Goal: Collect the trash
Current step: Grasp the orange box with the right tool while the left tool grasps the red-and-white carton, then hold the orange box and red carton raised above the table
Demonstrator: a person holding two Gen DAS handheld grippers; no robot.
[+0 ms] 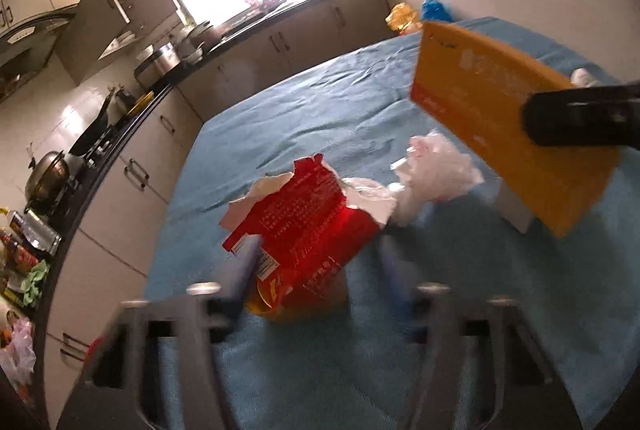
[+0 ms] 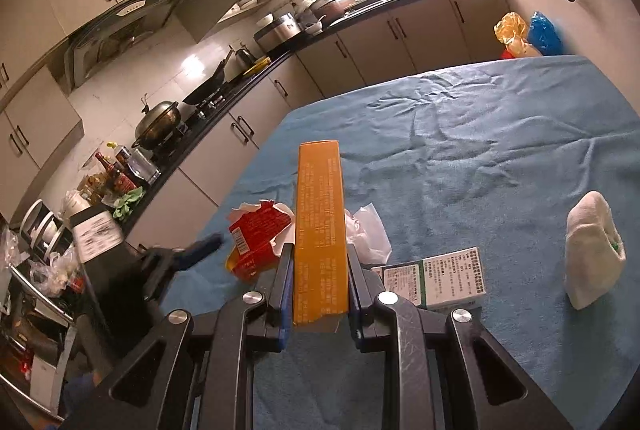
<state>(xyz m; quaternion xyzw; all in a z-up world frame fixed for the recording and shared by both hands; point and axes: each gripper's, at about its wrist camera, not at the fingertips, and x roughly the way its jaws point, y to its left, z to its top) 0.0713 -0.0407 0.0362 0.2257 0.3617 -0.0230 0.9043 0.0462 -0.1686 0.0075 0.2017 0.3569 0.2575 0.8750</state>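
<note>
Right wrist view: kitchen, bench (image 2: 500, 150) under rumpled blue cloth. Orange box (image 2: 320, 230) clamped edge-on in right gripper (image 2: 320, 278). Left gripper (image 1: 316, 270) half open around torn red carton (image 1: 304, 230).

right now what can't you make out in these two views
- Left tool, left wrist view: motion blur hides whether its fingers press the red carton.
- Green and white box, right wrist view: its left end is hidden behind the right tool.
- Orange box: its print is too small to read.
- White wrapper: what lies under it is hidden.
</note>
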